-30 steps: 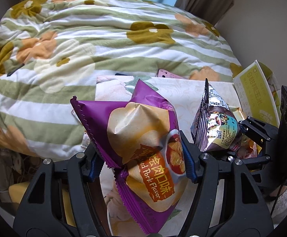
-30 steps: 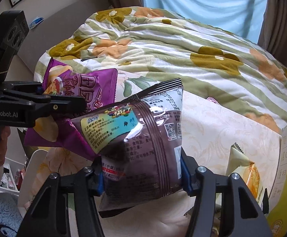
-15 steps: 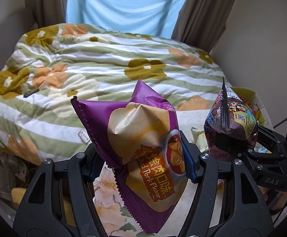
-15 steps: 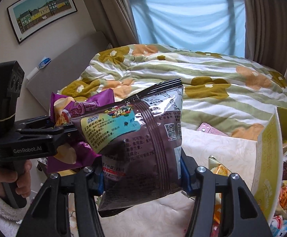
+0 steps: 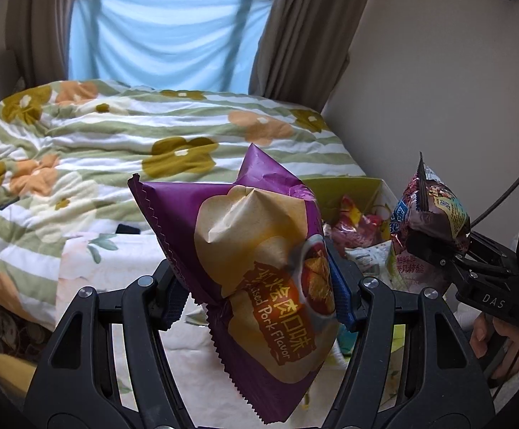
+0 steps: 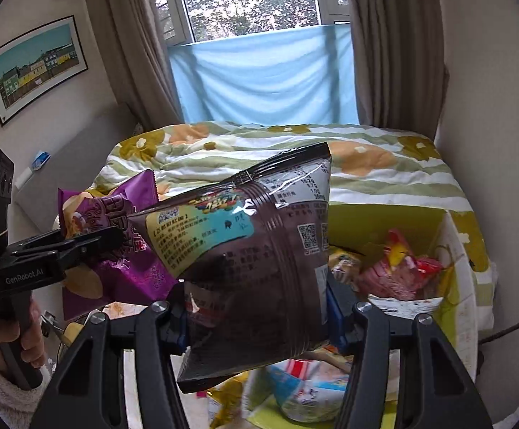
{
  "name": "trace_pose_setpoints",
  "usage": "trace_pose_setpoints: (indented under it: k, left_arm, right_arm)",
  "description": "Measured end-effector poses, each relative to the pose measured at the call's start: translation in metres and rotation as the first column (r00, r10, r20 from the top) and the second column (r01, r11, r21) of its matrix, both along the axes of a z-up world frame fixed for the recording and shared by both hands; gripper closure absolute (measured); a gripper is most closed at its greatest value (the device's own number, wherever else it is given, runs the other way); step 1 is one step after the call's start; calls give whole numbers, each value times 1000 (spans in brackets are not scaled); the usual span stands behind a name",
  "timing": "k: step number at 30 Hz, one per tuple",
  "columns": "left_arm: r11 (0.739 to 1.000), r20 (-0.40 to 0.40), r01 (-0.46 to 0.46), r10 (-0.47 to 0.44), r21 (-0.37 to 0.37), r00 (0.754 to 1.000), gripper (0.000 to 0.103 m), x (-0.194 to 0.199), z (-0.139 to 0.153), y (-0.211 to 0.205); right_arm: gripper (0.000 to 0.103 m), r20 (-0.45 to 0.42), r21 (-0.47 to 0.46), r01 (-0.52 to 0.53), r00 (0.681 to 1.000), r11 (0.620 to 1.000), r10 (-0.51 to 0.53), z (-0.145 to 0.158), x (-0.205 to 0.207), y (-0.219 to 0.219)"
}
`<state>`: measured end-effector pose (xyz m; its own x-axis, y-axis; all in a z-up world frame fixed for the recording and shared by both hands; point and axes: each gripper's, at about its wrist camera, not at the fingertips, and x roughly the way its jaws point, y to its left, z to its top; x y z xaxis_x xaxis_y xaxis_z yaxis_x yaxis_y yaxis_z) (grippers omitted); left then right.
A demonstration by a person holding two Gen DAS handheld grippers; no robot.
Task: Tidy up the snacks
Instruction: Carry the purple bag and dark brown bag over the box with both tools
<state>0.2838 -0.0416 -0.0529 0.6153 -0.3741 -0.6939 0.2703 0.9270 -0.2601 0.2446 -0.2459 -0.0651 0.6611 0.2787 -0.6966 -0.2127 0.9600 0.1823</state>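
Note:
My left gripper [image 5: 259, 304] is shut on a purple chip bag [image 5: 252, 271] marked "Pork Flavor" and holds it in the air. That bag also shows at the left of the right wrist view [image 6: 116, 250]. My right gripper [image 6: 259, 318] is shut on a dark brown snack bag [image 6: 259, 268], held above a yellow-green cardboard box [image 6: 384, 221] with several snack packs inside. In the left wrist view the brown bag [image 5: 434, 221] and the right gripper [image 5: 423, 246] are at the right, beside the box [image 5: 348, 193].
A bed with a green-striped floral quilt [image 5: 116, 143] lies behind. A cream floral cloth [image 5: 91, 261] covers the surface below the grippers. A wall [image 5: 438, 71] stands right of the box. Curtains and a window are at the back.
Both grippers have lifted and tilted up with their bags. The open snack box has come into view under the right gripper, and the window now shows.

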Motion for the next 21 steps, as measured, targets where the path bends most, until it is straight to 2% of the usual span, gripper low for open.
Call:
trace_pose_setpoints:
  k: [4,9,13,15,16,17,19,21]
  left_arm:
    - [999,-14,43,-43,10,999,41,7,-7,-68]
    - [996,-66,83,-81,18,994,41,23,-31,-137]
    - [994,-115,106,-102,31,988,41,41,-57,-171]
    - [993,-127,119,-117,6,985,41,50,-64,-180]
    - [993,-124,122,-121,-4,985,35,53,-66,-184]
    - [992,-128,127,-127,-8,984,19,57,-68,-189]
    - [992,-137,126,-125,-1,983,1,64,-71,-194]
    - [993,-141,118,-117,-3,983,1,66,-73,-191]
  right_arm:
    - [50,-2,22,48,999,999,-48,1,-5,-51]
    - [50,-15,34,71,997,997,-70,-2,-5,-98]
    - [50,-42,50,92,995,995,-90,-10,-3,-122]
    - [50,-58,59,103,993,993,-100,-15,-3,-131]
    - [50,-65,61,108,992,992,-104,-16,-3,-134]
    - [50,-70,61,113,992,992,-109,-18,-1,-137]
    - [50,-82,62,123,990,990,-118,-20,0,-140]
    - [50,-91,63,133,988,989,-127,-22,2,-142]
